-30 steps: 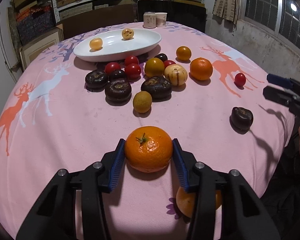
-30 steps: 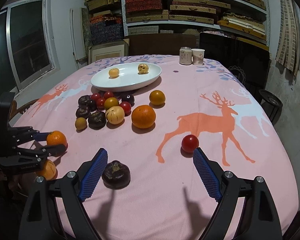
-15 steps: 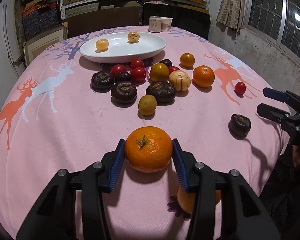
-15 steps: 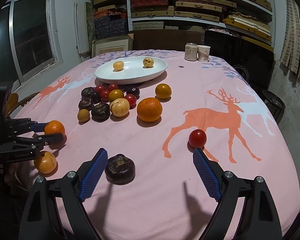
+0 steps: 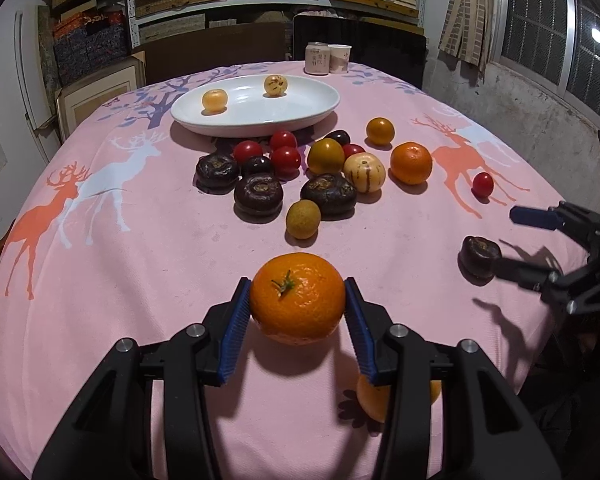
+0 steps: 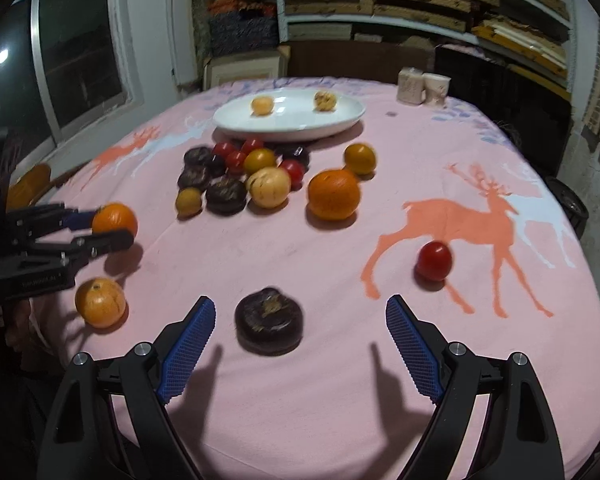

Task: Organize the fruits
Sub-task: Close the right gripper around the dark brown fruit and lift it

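My left gripper (image 5: 297,304) is shut on an orange tangerine (image 5: 298,297) and holds it above the pink tablecloth; it also shows in the right wrist view (image 6: 114,220). My right gripper (image 6: 300,316) is open, its jaws on either side of a dark round fruit (image 6: 269,320) that lies on the cloth, seen too in the left wrist view (image 5: 478,254). A white oval plate (image 5: 300,114) at the far side holds two pale fruits. Several dark, red, yellow and orange fruits (image 5: 328,168) are clustered in front of it.
Another orange fruit (image 6: 100,302) lies near the table's front edge, below my left gripper. A lone red tomato (image 6: 434,261) sits to the right on the deer print. A can and a paper cup (image 5: 328,58) stand at the far edge. Shelves line the back wall.
My left gripper has lifted and carried the tangerine forward toward the fruit cluster. My right gripper has moved in closer to the dark fruit, still open.
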### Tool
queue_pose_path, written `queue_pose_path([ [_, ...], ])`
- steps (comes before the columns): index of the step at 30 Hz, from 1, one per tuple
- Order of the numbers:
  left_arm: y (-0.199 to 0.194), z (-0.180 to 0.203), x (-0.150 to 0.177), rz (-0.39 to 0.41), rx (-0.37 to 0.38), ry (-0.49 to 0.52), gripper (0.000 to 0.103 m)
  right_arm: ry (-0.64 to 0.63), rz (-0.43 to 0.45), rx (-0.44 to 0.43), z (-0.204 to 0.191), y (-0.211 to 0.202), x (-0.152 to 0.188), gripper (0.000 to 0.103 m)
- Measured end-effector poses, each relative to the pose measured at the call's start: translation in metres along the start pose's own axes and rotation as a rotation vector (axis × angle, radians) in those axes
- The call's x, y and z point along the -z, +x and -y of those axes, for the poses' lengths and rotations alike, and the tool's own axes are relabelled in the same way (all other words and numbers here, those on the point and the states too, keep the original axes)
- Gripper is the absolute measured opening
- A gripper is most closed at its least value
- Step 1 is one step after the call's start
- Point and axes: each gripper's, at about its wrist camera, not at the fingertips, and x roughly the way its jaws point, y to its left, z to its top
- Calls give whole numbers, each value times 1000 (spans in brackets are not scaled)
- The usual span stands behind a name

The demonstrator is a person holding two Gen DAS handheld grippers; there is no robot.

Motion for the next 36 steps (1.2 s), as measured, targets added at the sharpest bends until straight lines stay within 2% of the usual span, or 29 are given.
queue_pose_path([
  [8,-1,-4,1,1,-10,-10,45,-6,-64,-19,-8,22,2,87],
  [19,-1,-3,2,1,-12,-8,45,21,-64,-39,-2,24,0,74],
  [20,-1,-3,2,1,-13,-7,45,24,-59,-37,-1,24,0,66],
  [21,-2,-3,2,1,-14,-7,45,32,-55,-48,1,23,-1,51],
  [23,-2,-4,2,-1,-14,-7,45,33,-56,-61,1,23,-4,41],
  [27,-2,-4,1,0,-16,-8,45,-45,-51,-30,-11,22,-2,41],
  [36,-3,-7,-1,-1,-24,-9,45,-13,-37,-55,-4,19,-3,41],
])
